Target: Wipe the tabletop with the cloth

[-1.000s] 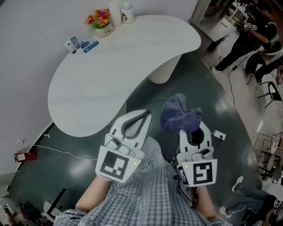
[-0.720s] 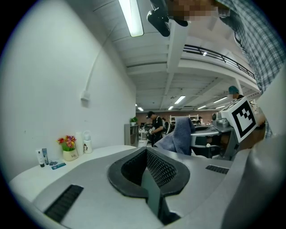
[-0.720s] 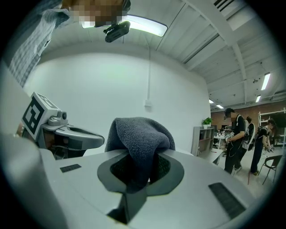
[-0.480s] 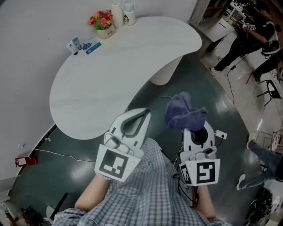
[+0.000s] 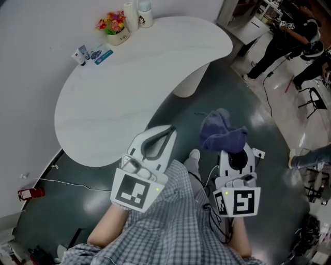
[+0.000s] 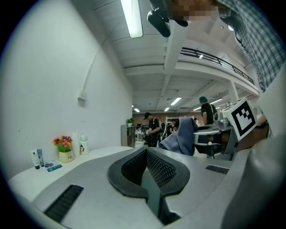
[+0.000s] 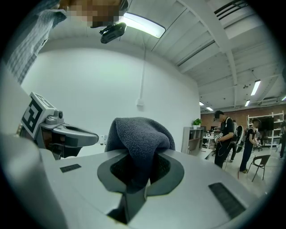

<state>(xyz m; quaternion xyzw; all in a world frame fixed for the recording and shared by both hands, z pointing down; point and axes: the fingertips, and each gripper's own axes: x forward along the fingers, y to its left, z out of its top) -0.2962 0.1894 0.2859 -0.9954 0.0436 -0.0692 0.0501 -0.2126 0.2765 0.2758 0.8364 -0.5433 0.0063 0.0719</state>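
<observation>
The cloth [image 5: 221, 133], a dark blue-grey bunch, is pinched in my right tool [image 5: 226, 147], whose jaws are clenched on a fold of it. The rest mushrooms up over the jaw tips, so in the head view those tips are buried and only the right gripper view shows the bite. It hangs over the dark floor [image 5: 248, 103], off the near right edge of the table [image 5: 129, 88] and not touching it. My left tool [image 5: 166, 135] is clenched on nothing, jaws pressed together, pointing toward the table's near edge. At the far left corner, against the wall, stand a flower pot [image 5: 115, 27], two pale bottles [image 5: 137, 13] and some small tubes [image 5: 80, 53], their labels too small to read. My hands are hidden behind the marker cubes [image 5: 135, 190]. People [image 5: 289, 31] at the upper right are cut off by the frame.
</observation>
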